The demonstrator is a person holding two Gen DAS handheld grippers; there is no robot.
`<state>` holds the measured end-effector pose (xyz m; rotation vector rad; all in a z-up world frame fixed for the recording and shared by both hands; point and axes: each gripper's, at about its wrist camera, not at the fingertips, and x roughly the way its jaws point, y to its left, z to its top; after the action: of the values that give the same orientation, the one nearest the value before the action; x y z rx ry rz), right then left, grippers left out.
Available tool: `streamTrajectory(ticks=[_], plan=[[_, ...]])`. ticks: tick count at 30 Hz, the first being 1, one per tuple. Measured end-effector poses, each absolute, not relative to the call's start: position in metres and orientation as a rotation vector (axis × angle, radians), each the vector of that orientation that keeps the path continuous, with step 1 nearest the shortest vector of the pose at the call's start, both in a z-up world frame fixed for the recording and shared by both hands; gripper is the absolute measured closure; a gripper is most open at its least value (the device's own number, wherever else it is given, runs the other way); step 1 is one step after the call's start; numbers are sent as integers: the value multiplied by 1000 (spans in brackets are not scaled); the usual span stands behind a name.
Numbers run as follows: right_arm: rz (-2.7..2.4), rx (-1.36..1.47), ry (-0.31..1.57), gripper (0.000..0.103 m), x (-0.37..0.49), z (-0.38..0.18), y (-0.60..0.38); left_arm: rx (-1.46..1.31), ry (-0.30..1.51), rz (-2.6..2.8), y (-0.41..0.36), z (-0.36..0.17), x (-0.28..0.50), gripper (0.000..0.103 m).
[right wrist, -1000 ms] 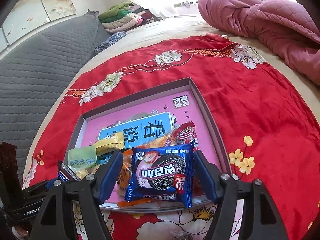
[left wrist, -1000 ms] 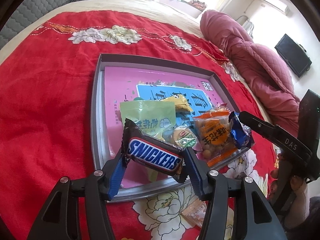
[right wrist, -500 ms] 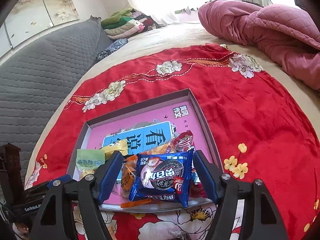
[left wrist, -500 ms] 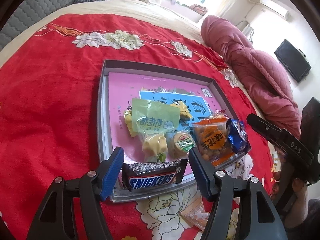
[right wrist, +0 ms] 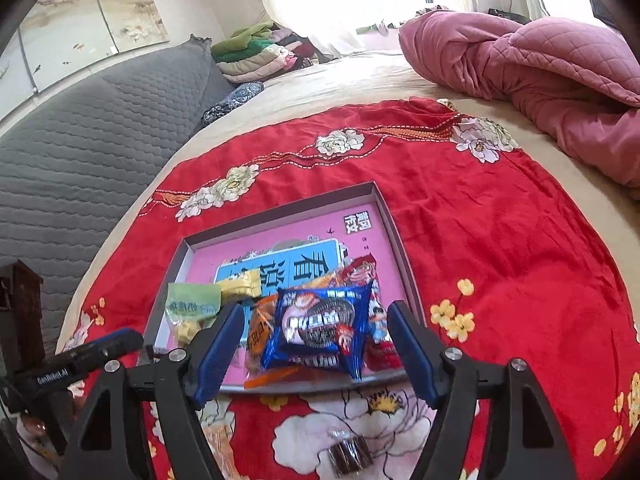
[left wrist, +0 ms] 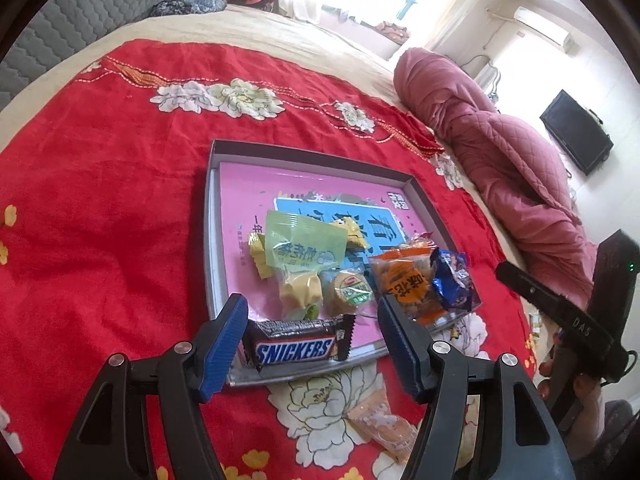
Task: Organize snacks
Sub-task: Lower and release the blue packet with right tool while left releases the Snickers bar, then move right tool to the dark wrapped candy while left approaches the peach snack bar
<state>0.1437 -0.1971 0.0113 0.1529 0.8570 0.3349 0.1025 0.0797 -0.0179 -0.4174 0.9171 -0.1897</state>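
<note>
Resting in the tray's near edge, both snacks lie free of the tools.
Left wrist view: the left tool (left wrist: 312, 338) has just been opening, spread around the Snickers bar (left wrist: 298, 344) in the tray (left wrist: 210, 240). Right wrist view: the right tool (right wrist: 314, 346) stands spread, pads clear of the blue cookie pack (right wrist: 320, 326).

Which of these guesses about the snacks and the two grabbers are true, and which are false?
1. The Snickers bar lies in the tray. True.
2. The left gripper squeezes the Snickers bar. False: its jaws stand apart, clear of the wrapper.
3. The blue cookie packet lies in the tray between the right gripper's open jaws. True.
4. The tray sits on a bare wooden table. False: it sits on a red flowered cloth.
5. Every snack is in the tray. False: a pale packet lies on the cloth.
</note>
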Motion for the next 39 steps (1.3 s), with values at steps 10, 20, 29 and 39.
streamTrajectory(ticks=[10, 20, 29, 39], plan=[[353, 112, 886, 29, 119, 8, -205, -431, 977, -236, 71, -24, 76, 34], [368, 56, 928, 29, 97, -4, -212, -415, 1042, -265, 45, -30, 64, 34], [400, -48, 995, 29, 85, -30, -199, -392, 1122, -297, 16, -43, 57, 34], [422, -115, 1065, 56, 86, -61, -190, -384, 1231, -281, -5, -71, 57, 34]])
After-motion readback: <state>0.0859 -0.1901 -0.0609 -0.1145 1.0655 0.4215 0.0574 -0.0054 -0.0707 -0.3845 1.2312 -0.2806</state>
